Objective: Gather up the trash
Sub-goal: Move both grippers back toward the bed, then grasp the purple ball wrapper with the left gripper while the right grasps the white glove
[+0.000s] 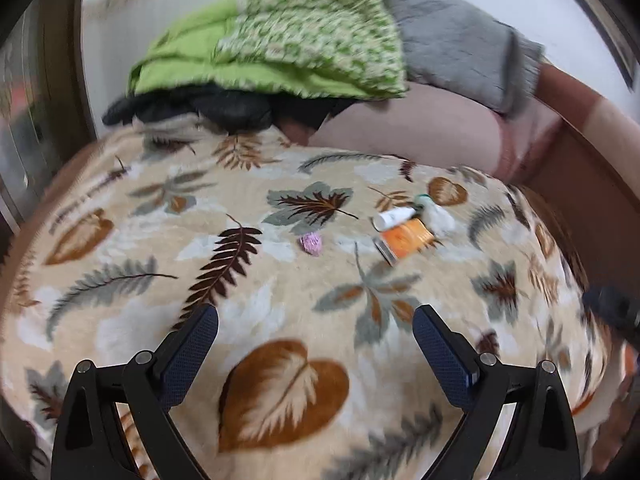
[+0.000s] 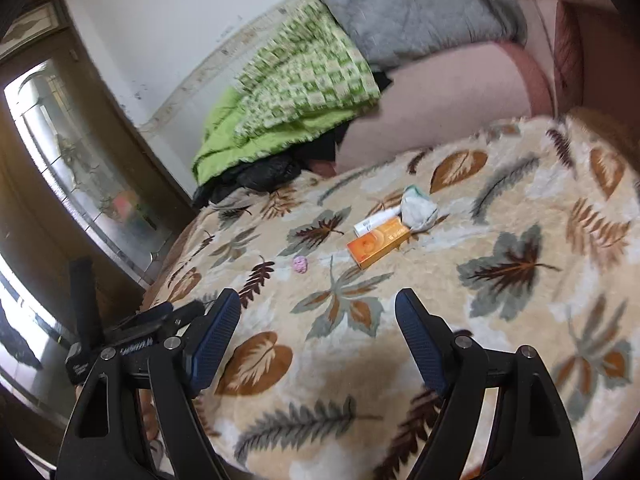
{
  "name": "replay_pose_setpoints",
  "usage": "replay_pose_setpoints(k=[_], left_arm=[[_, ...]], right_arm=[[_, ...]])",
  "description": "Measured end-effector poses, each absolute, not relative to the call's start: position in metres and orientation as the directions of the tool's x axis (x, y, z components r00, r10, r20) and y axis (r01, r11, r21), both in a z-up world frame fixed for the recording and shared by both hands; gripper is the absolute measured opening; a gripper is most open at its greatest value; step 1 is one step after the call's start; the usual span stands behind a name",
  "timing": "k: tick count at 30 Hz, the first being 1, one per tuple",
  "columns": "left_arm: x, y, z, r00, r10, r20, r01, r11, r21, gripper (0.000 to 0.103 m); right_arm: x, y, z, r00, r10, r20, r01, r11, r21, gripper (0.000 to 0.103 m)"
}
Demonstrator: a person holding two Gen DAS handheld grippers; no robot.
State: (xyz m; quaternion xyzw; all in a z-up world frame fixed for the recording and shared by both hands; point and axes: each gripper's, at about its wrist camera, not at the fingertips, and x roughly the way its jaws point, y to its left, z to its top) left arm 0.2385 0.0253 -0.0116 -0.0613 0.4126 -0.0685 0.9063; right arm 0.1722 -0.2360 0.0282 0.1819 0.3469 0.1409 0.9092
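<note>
Bed with leaf-patterned fleece blanket (image 2: 500, 200), carrying the trash in a small cluster toward its far side; a green quilt (image 2: 304, 92) and grey pillow (image 2: 408, 12) are heaped beyond. The left gripper (image 1: 316, 330) and right gripper (image 2: 318, 314) both hover over the near part of the blanket, fingers spread wide and empty, well apart from every item. Largest of the trash is the orange carton (image 2: 378, 242), touching a white tube (image 2: 376, 222) and a crumpled white tissue wad (image 2: 418, 208); a small pink crumpled wrapper (image 2: 301, 264) lies apart, nearer the grippers. Probable hazards: the deep pile may snag in the fingers when closing on the low wrapper, so that blanket is pinched with it; the touching carton, tube and wad may shove one another aside; the round tube may roll. Printing on carton and tube is visible but too blurred to read.
</note>
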Motion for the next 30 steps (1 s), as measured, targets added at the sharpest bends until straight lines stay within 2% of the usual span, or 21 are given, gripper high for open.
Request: replay_pose_setpoints(k=[3, 8, 11, 15, 18, 20, 21, 22, 23, 24, 25, 28, 30], left_arm=[[0.278, 0.020, -0.029, 0.634, -0.193, -0.749, 0.053, 0.977, -0.207, 0.099], [0.337, 0.002, -0.063, 0.594, -0.178, -0.784, 0.036, 0.980, -0.195, 0.098], [0.365, -0.003, -0.082, 0.576, -0.167, -0.800, 0.032, 0.983, -0.182, 0.094], [0.393, 0.004, -0.106, 0.549, -0.160, -0.821, -0.002, 0.981, -0.193, 0.081], [0.408, 0.014, -0.122, 0.521, -0.202, -0.830, -0.035, 0.966, -0.257, 0.081], [0.415, 0.012, -0.130, 0.502, -0.221, -0.836, -0.032, 0.962, -0.273, 0.075], [0.418, 0.010, -0.133, 0.496, -0.221, -0.840, -0.032, 0.962, -0.272, 0.065], [0.420, 0.008, -0.137, 0.489, -0.227, -0.842, -0.029, 0.961, -0.276, 0.048], [0.422, 0.005, -0.142, 0.472, -0.234, -0.850, -0.026, 0.960, -0.279, 0.039], [0.423, 0.003, -0.146, 0.461, -0.221, -0.859, -0.030, 0.964, -0.264, 0.029], [0.422, 0.001, -0.147, 0.471, -0.203, -0.859, -0.033, 0.969, -0.247, 0.027], [0.419, 0.003, -0.142, 0.479, -0.228, -0.847, -0.021, 0.962, -0.271, 0.024], [0.415, 0.010, -0.135, 0.485, -0.272, -0.831, -0.024, 0.946, -0.323, 0.023]], right_arm=[[0.212, -0.241, -0.002, 0.675, 0.398, -0.622, -0.096, 0.882, 0.461, 0.079], [0.271, -0.261, -0.029, 0.655, 0.377, -0.655, -0.062, 0.890, 0.451, 0.079], [0.312, -0.281, -0.042, 0.667, 0.368, -0.647, -0.043, 0.887, 0.460, 0.079], [0.364, -0.299, -0.061, 0.667, 0.362, -0.651, 0.000, 0.874, 0.487, 0.079], [0.404, -0.299, -0.077, 0.648, 0.293, -0.703, 0.043, 0.907, 0.418, 0.079], [0.418, -0.301, -0.085, 0.648, 0.246, -0.721, 0.078, 0.920, 0.384, 0.079], [0.425, -0.302, -0.090, 0.651, 0.219, -0.727, 0.096, 0.926, 0.366, 0.079], [0.431, -0.302, -0.097, 0.640, 0.218, -0.736, 0.099, 0.927, 0.361, 0.077], [0.432, -0.302, -0.101, 0.633, 0.220, -0.742, 0.099, 0.928, 0.360, 0.061], [0.433, -0.302, -0.107, 0.621, 0.225, -0.751, 0.101, 0.927, 0.361, 0.049], [0.432, -0.302, -0.111, 0.613, 0.231, -0.756, 0.104, 0.924, 0.367, 0.035], [0.415, -0.306, -0.107, 0.638, 0.218, -0.739, 0.095, 0.929, 0.356, 0.024], [0.399, -0.310, -0.099, 0.648, 0.228, -0.727, 0.094, 0.923, 0.374, 0.022]])
